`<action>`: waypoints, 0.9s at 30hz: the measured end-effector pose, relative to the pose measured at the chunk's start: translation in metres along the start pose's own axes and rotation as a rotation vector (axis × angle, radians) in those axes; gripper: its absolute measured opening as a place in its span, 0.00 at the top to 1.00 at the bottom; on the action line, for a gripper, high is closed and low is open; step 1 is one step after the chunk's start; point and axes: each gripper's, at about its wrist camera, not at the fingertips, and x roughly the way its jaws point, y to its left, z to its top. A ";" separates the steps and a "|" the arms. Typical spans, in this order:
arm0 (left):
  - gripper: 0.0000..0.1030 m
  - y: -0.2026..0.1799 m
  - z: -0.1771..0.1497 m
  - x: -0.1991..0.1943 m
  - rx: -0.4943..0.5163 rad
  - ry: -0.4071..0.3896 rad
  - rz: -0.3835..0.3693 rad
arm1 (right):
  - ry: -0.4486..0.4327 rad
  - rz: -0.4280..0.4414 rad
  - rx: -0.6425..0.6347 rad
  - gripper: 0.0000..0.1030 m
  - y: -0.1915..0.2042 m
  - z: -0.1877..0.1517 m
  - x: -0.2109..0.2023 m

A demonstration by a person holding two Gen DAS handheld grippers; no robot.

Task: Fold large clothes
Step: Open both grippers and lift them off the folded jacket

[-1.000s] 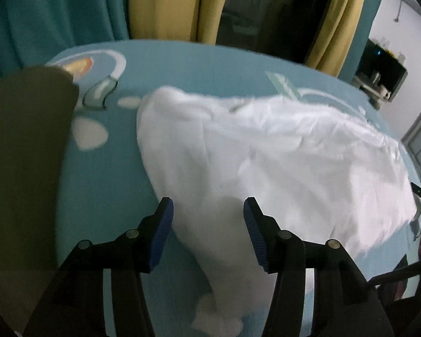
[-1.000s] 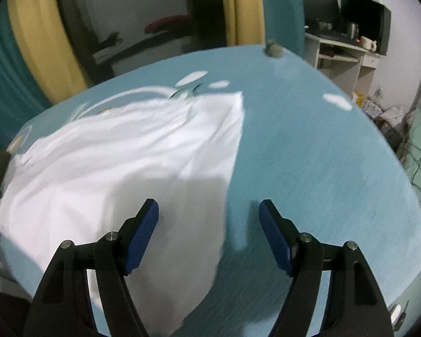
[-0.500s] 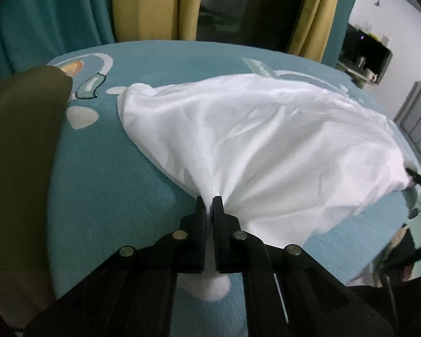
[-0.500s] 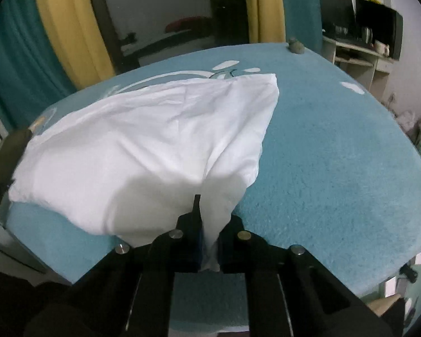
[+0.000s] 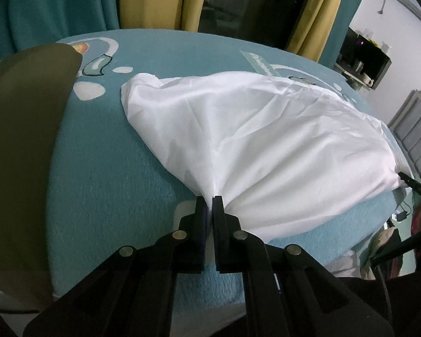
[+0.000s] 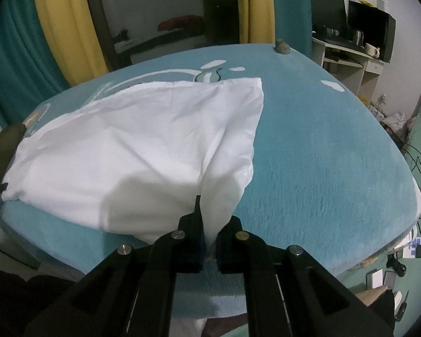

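Observation:
A large white garment (image 5: pixel 261 140) lies spread on a teal bed cover (image 5: pixel 103 168). My left gripper (image 5: pixel 209 205) is shut on the garment's near edge, and the cloth fans out from its jaws. In the right wrist view the same garment (image 6: pixel 143 146) lies across the bed cover (image 6: pixel 322 154). My right gripper (image 6: pixel 209 230) is shut on a bunched near corner of it, lifted slightly above the bed edge.
An olive-brown cloth (image 5: pixel 22 146) lies on the left of the bed. Yellow and teal curtains (image 5: pixel 154 0) hang behind. A desk with a kettle and monitor (image 6: pixel 359 42) stands to the right. Cables and boxes lie on the floor (image 6: pixel 407 241).
Both grippers went from open over the garment to shut on its near edge, then pulled back and lifted it a little; the cloth now tents up toward each gripper.

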 end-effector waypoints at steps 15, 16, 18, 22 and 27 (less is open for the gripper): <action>0.62 -0.010 0.011 -0.033 0.002 -0.131 0.011 | 0.025 -0.026 0.033 0.61 -0.012 -0.003 -0.007; 0.62 -0.014 0.013 -0.034 0.007 -0.142 0.007 | 0.023 -0.039 0.038 0.53 -0.013 -0.003 -0.008; 0.62 -0.022 0.017 -0.033 0.014 -0.151 0.000 | 0.008 -0.045 0.060 0.48 -0.017 -0.003 -0.014; 0.62 -0.046 0.022 -0.027 0.031 -0.140 -0.032 | -0.010 -0.040 0.110 0.37 -0.020 -0.004 -0.025; 0.62 -0.080 0.026 -0.023 0.085 -0.132 -0.090 | -0.032 0.052 0.143 0.24 -0.003 -0.021 -0.039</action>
